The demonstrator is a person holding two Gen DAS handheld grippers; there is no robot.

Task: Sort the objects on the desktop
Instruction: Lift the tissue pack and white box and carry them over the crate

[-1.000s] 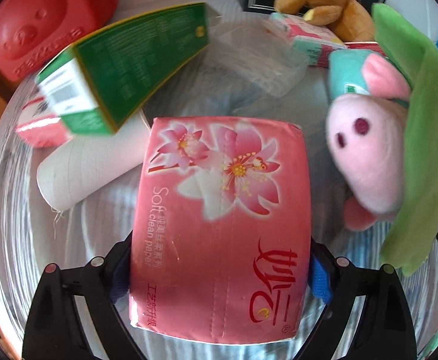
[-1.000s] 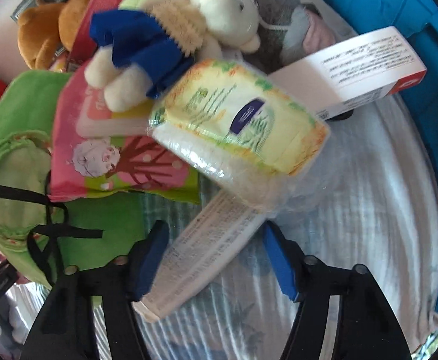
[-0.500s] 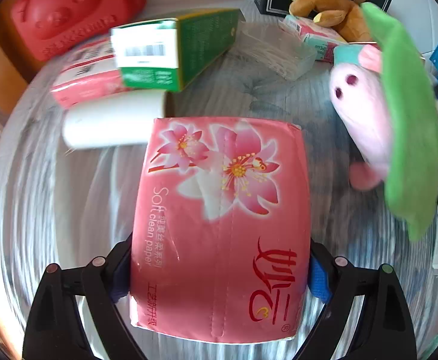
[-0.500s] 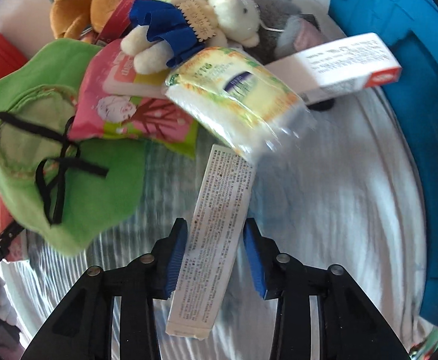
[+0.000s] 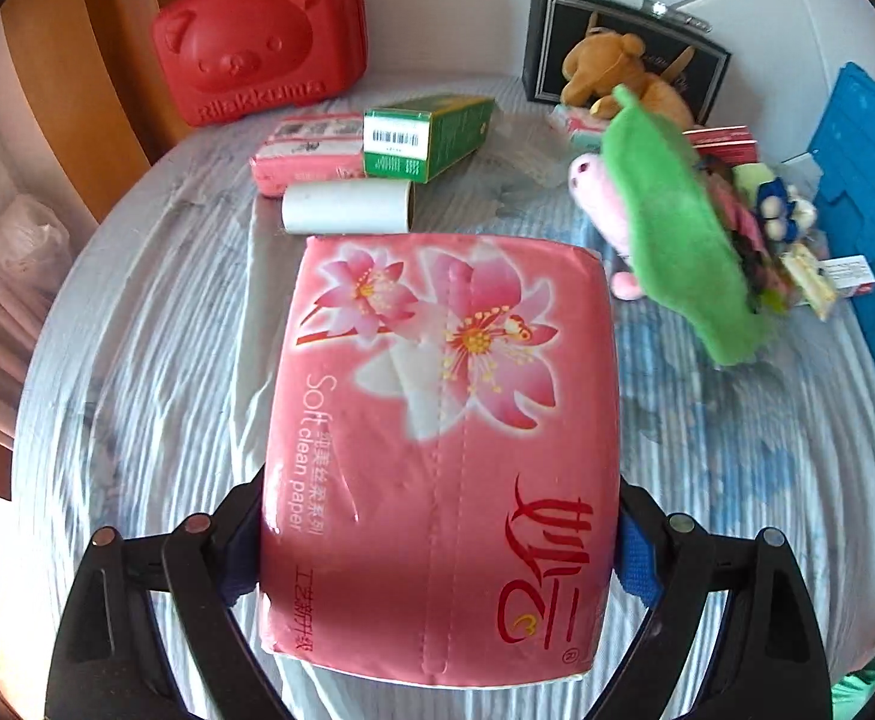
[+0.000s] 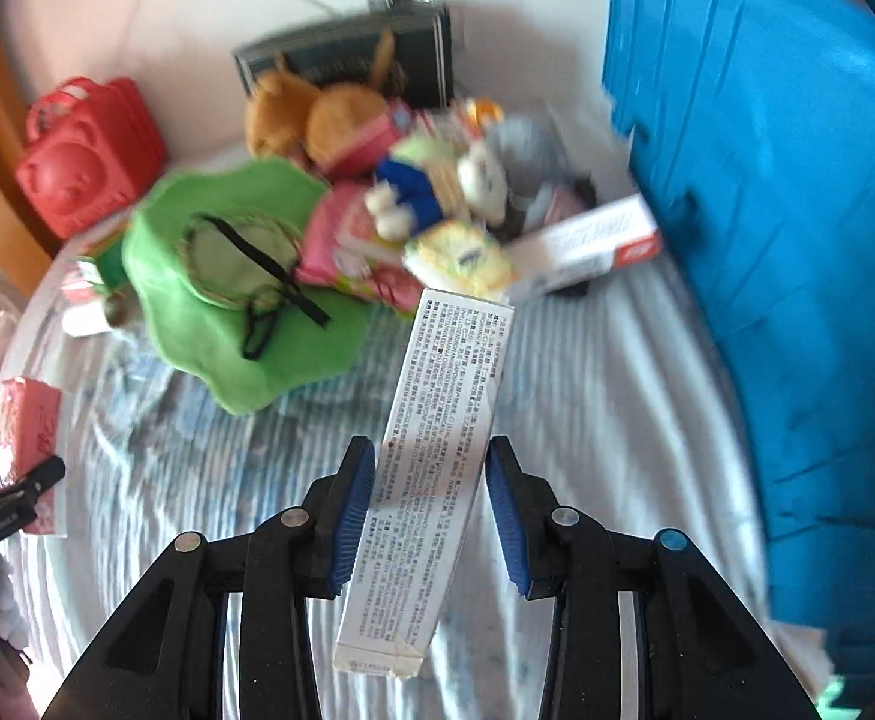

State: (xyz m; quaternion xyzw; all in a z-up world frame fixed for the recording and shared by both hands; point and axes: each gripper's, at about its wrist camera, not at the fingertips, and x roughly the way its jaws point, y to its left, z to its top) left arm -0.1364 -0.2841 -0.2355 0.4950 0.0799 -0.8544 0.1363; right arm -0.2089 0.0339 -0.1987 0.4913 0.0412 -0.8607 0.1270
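My left gripper (image 5: 437,534) is shut on a pink "Soft clean paper" tissue pack (image 5: 437,420) and holds it above the striped bedsheet (image 5: 137,360). That same pack (image 6: 26,432) shows at the left edge of the right wrist view. My right gripper (image 6: 428,498) is shut on a long white box (image 6: 437,456) covered in small print, lifted off the sheet and pointing away toward the pile. Both blue pads press its sides.
A blue bin (image 6: 797,240) fills the right. The pile holds a green hat (image 6: 227,288), a yellow tissue pack (image 6: 467,255), a white-and-red box (image 6: 587,246) and plush toys. A red bear case (image 5: 263,36), green box (image 5: 431,135) and white roll (image 5: 347,207) lie farther back.
Both grippers rose and drew back from the pile. The right jaws closed on the white box and lifted it off the sheet. The left kept its grip on the pink pack.
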